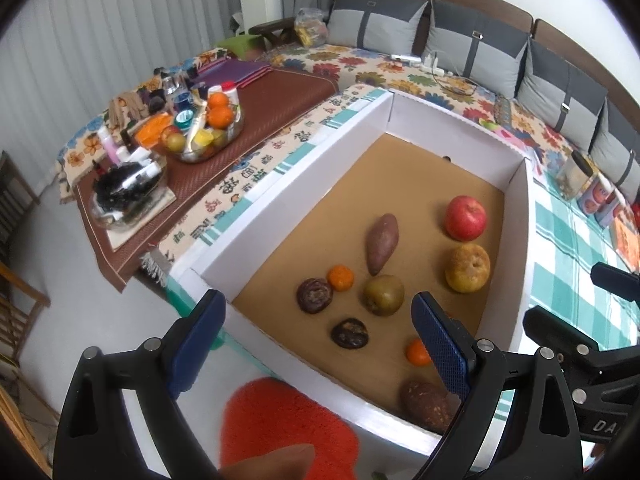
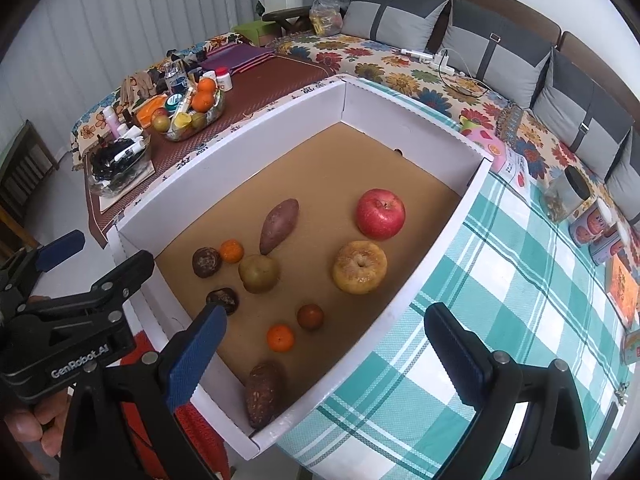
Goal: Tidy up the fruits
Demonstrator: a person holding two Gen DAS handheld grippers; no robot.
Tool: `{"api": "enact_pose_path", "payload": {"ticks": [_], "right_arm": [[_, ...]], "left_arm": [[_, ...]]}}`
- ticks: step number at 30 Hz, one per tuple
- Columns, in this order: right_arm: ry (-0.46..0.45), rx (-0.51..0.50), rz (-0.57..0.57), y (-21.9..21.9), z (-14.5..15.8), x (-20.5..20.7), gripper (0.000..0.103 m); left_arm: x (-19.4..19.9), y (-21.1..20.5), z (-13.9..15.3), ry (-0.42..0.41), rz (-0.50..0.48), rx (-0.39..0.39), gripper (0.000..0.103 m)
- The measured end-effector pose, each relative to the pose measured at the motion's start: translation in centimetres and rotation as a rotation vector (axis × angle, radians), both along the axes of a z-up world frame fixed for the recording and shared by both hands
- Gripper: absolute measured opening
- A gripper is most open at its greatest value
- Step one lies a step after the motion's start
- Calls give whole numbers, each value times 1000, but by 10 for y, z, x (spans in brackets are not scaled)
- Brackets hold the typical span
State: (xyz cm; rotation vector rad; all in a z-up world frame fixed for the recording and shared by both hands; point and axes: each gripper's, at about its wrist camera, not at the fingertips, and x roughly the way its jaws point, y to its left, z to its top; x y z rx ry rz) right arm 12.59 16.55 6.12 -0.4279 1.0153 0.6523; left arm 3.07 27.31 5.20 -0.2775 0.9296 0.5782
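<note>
Two claws hover wide apart and empty at the near edge of a shallow white cardboard tray [image 2: 424,280] with a brown floor — the left claw [image 1: 320,344] over its near-left corner, the right claw [image 2: 324,344] over its near-right wall. Inside lie a red apple [image 2: 380,213], a yellow-brown russet apple [image 2: 359,267] just below it, a purple sweet potato [image 2: 279,225], a greenish-brown pear [image 2: 259,273] touching the potato's tip, and small oranges [image 2: 280,337] among dark wrinkled fruits [image 2: 206,262]. A green checked cloth [image 2: 500,300] lies beneath the tray.
</note>
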Motion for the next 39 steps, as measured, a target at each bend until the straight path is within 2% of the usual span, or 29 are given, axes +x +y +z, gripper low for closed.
{"api": "enact_pose_path", "payload": {"ticks": [5, 18, 39], "right_arm": [[14, -3, -5, 1, 0, 3, 99], [45, -20, -16, 1, -5, 1, 99], [32, -25, -29, -1, -4, 2, 99]], "left_arm": [[1, 0, -1, 1, -5, -22, 95], [5, 0, -5, 29, 0, -18, 95], [4, 1, -4, 32, 11, -9, 95]]}}
